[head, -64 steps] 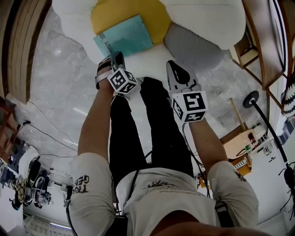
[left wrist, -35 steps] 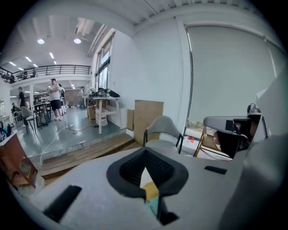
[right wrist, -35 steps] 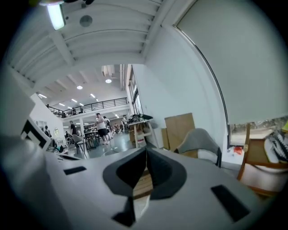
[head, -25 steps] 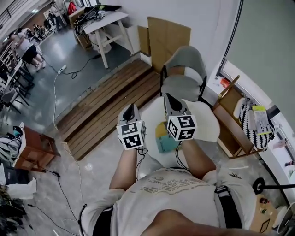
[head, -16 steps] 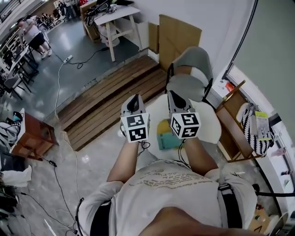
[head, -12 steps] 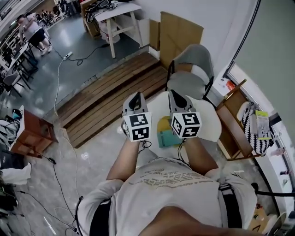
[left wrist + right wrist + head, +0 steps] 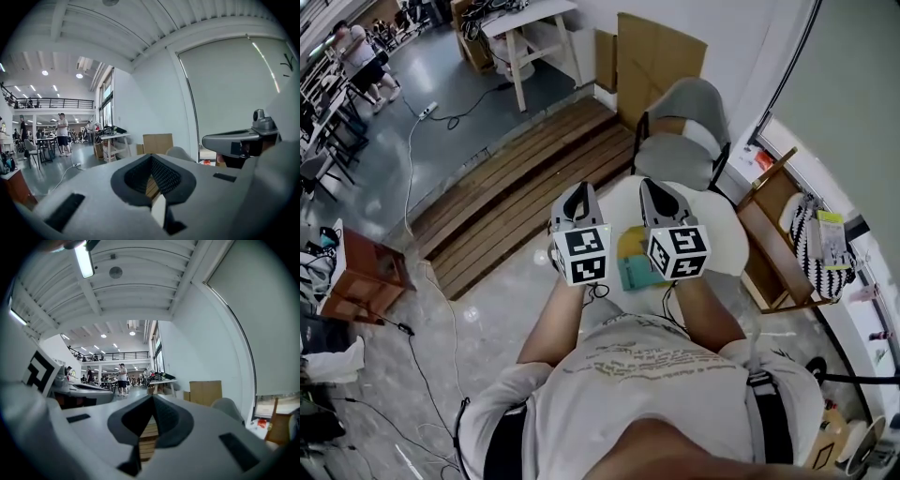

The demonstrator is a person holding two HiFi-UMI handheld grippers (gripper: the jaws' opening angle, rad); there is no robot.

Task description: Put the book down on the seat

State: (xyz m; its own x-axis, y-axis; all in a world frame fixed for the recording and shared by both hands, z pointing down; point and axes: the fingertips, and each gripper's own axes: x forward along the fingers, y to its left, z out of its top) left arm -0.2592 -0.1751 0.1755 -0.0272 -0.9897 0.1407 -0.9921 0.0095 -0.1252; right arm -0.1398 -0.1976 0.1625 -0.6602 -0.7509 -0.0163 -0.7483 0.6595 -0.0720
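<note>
You have straightened up and drawn both claws back; the left claw and right claw are pressed together, empty; the thin teal book lies on the white padded seat, toward its near edge; the placement looks finished.

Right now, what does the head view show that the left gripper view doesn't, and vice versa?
Head view only: the teal book lying on the yellow cushion of the white seat, below both grippers. Left gripper view only: that the left gripper has its jaws together with nothing held, plus the ceiling. Both: the right gripper, the grey chair and the cardboard sheet.
</note>
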